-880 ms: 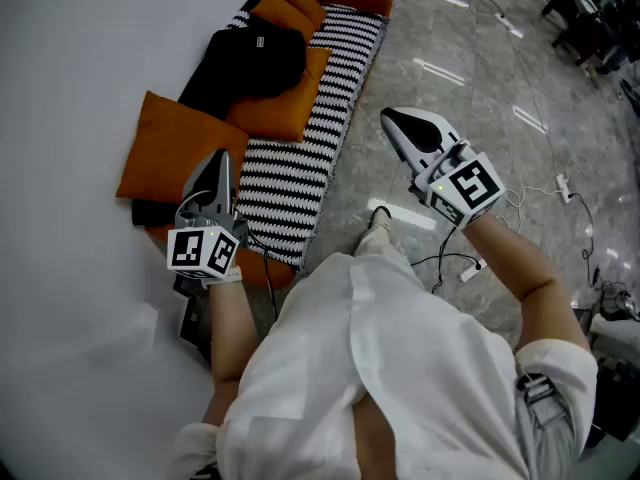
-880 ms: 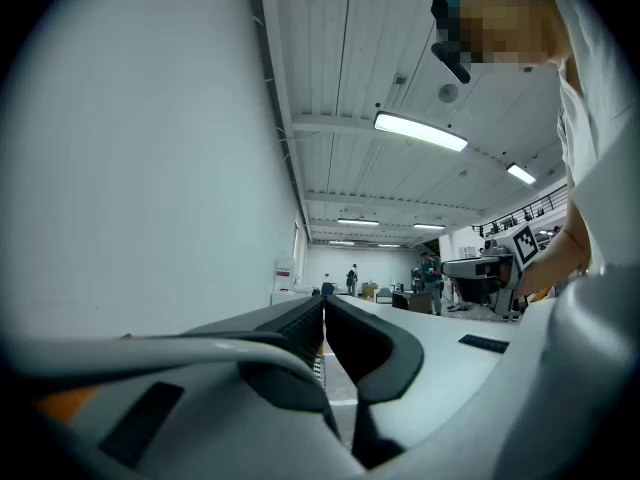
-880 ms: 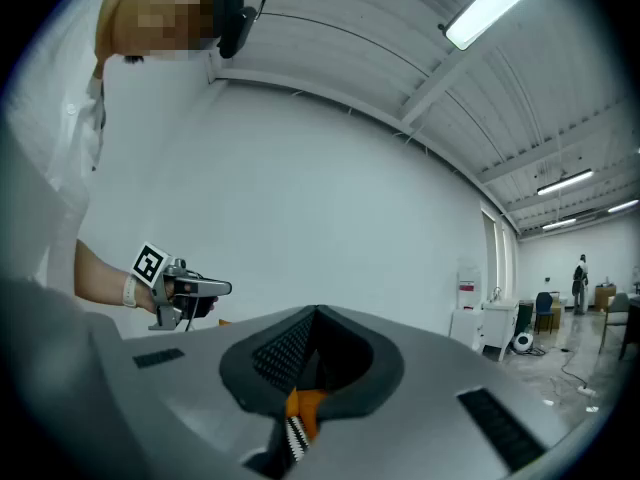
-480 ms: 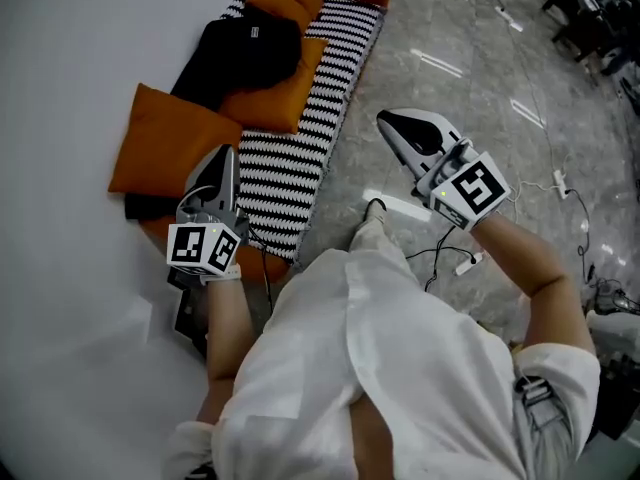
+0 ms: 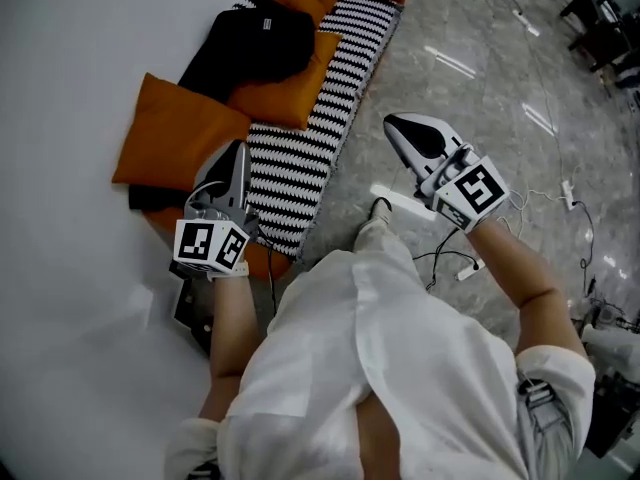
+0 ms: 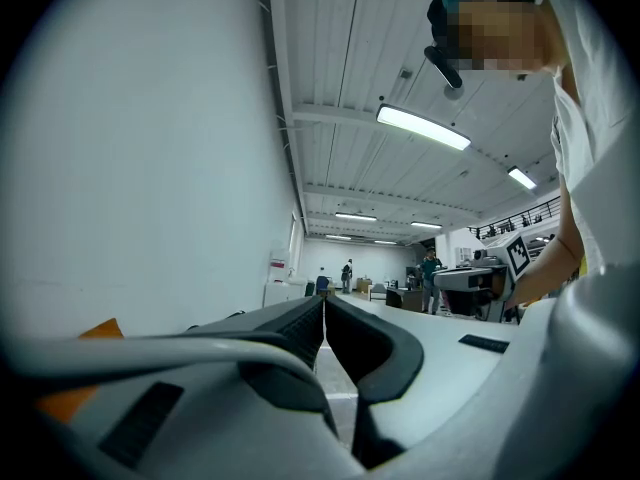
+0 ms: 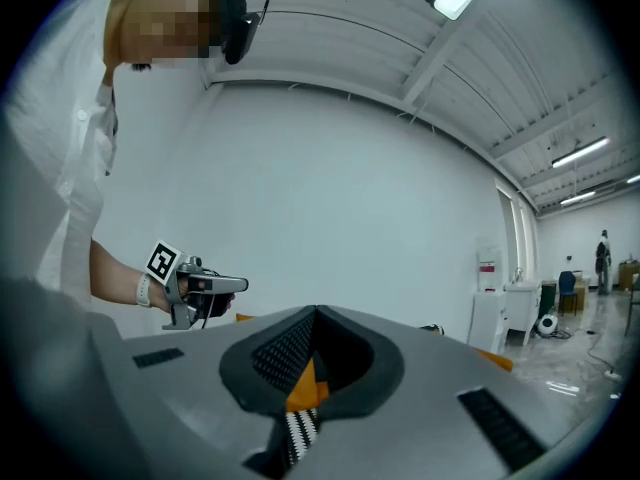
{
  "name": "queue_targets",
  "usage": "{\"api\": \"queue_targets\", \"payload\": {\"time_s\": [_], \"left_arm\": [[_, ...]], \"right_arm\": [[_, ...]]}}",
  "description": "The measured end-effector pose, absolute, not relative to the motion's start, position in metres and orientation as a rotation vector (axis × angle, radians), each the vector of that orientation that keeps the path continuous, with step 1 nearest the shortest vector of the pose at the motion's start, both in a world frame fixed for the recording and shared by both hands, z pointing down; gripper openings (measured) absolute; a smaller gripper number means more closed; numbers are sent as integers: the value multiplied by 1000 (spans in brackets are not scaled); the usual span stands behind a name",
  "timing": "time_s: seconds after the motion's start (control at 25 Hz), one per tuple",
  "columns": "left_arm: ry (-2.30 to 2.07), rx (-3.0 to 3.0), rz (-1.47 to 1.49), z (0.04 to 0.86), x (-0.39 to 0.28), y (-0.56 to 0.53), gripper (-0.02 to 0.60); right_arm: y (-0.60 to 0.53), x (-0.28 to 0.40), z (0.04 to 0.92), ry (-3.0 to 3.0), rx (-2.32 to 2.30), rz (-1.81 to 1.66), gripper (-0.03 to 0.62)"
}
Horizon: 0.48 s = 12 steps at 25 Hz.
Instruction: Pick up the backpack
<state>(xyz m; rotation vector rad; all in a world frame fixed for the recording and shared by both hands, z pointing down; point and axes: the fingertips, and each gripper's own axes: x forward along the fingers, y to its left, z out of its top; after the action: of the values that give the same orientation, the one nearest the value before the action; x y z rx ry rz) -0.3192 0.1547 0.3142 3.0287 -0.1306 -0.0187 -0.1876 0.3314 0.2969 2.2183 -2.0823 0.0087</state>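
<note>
**Both hand-held grippers closed, backpack out of reach**

Since the earlier frames the left hand-held gripper (image 5: 237, 154) has edged a little toward the sofa (image 5: 300, 163); the right hand-held gripper (image 5: 398, 125) has barely shifted. Both have their jaws pressed together on nothing.

The black backpack (image 5: 255, 50) lies at the sofa's far end against the wall, on an orange cushion (image 5: 285, 103), well apart from both.

Reaching in with closed jaws would only push the soft bag, and a careless bite could catch cushion fabric instead. Floor cables (image 5: 455, 263) near the feet could snag a step.

Only the head view shows the backpack. The left gripper view looks level down the hall, and the right gripper view shows the left hand-held gripper against the wall.
</note>
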Motion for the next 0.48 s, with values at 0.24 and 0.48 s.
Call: {"api": "queue_targets", "payload": {"time_s": [0.24,0.48], "left_arm": [[-156,3024,2,320,-281,148,26],[-239,3013,-13,318,-217,130,26]], "right_arm": [[313,-155,316,-2178,2137,73,20],[291,-90,323,-2250,2009,96,20]]}}
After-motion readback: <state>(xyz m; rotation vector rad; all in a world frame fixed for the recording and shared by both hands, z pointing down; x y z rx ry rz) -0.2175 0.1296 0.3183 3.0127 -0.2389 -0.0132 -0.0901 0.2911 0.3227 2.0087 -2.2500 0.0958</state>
